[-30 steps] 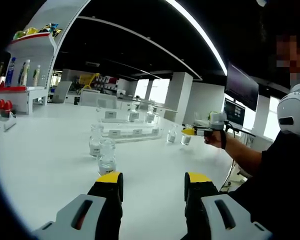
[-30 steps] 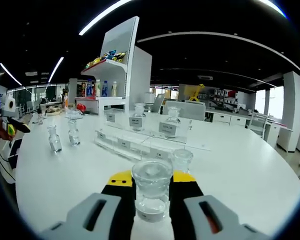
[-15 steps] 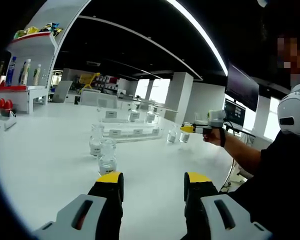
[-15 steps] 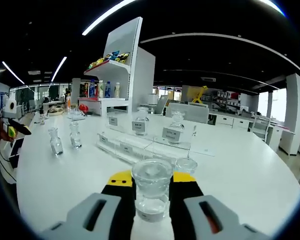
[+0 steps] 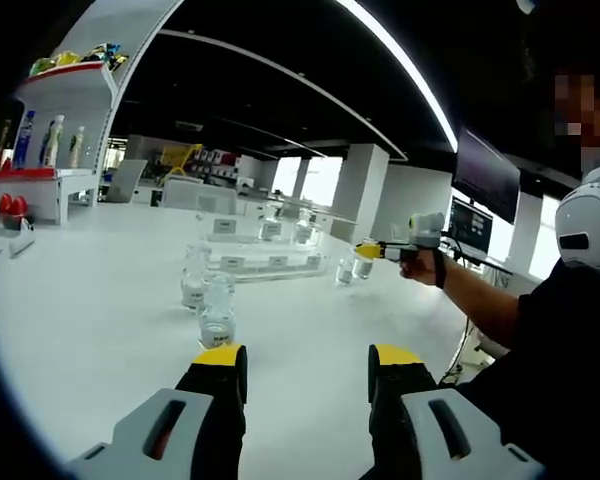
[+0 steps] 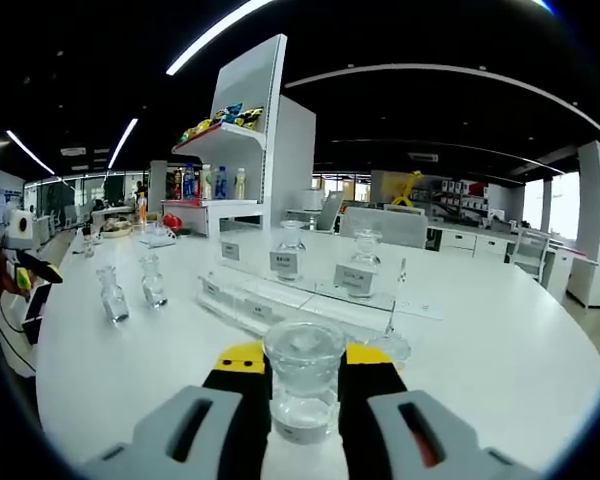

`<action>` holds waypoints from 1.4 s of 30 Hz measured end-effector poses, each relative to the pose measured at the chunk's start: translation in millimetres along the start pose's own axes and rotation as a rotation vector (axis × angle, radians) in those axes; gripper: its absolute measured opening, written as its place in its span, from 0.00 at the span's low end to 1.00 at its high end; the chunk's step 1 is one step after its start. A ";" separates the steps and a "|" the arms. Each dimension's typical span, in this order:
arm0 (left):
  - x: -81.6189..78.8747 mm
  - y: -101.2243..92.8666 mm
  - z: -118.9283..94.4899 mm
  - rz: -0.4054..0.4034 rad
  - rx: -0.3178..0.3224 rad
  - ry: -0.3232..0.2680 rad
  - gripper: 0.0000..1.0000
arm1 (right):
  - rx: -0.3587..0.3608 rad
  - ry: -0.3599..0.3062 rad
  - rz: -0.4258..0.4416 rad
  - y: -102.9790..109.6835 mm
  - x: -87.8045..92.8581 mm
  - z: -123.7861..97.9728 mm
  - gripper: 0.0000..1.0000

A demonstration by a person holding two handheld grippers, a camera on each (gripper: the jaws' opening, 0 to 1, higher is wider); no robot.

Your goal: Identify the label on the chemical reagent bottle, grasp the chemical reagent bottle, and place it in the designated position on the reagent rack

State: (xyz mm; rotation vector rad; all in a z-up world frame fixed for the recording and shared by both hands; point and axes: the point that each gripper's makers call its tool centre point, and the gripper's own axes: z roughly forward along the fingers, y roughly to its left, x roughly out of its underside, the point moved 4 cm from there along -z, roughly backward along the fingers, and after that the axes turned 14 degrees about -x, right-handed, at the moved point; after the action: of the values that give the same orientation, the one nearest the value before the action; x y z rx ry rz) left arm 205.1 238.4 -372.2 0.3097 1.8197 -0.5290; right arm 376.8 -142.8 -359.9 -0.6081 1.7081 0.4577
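Observation:
My right gripper (image 6: pixel 302 357) is shut on a clear glass reagent bottle (image 6: pixel 302 385) with a stopper, held upright above the white table (image 6: pixel 500 340). Just beyond stands the clear reagent rack (image 6: pixel 280 298) with white labels and two bottles (image 6: pixel 291 252) on its upper step. In the left gripper view the same right gripper (image 5: pixel 382 251) holds its bottle (image 5: pixel 363 265) to the right of the rack (image 5: pixel 265 263). My left gripper (image 5: pixel 308 358) hangs open over the table, with two loose bottles (image 5: pixel 217 312) a little ahead of its left jaw.
Two small bottles (image 6: pixel 110 295) stand on the table left of the rack, another bottle (image 6: pixel 390 345) by its near end. A tall white shelf (image 6: pixel 250 150) with drinks and snacks rises behind. A person's arm (image 5: pixel 480 305) reaches in from the right.
The right gripper has carried its bottle closer to the rack and slightly higher. The left gripper has stayed put and open.

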 end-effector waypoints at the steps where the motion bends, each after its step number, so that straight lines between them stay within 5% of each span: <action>1: 0.0 0.4 -0.1 0.000 -0.001 0.000 0.49 | -0.001 0.001 0.000 0.2 -0.7 0.9 0.24; 42: 5.6 8.6 -4.0 -0.020 -0.013 0.006 0.49 | -0.015 0.039 0.004 -3.2 -21.8 35.4 0.25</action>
State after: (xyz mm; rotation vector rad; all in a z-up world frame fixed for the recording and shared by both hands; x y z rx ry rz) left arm 204.0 247.6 -378.3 0.2851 1.8325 -0.5305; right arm 409.4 -120.7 -346.3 -0.6277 1.7444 0.4647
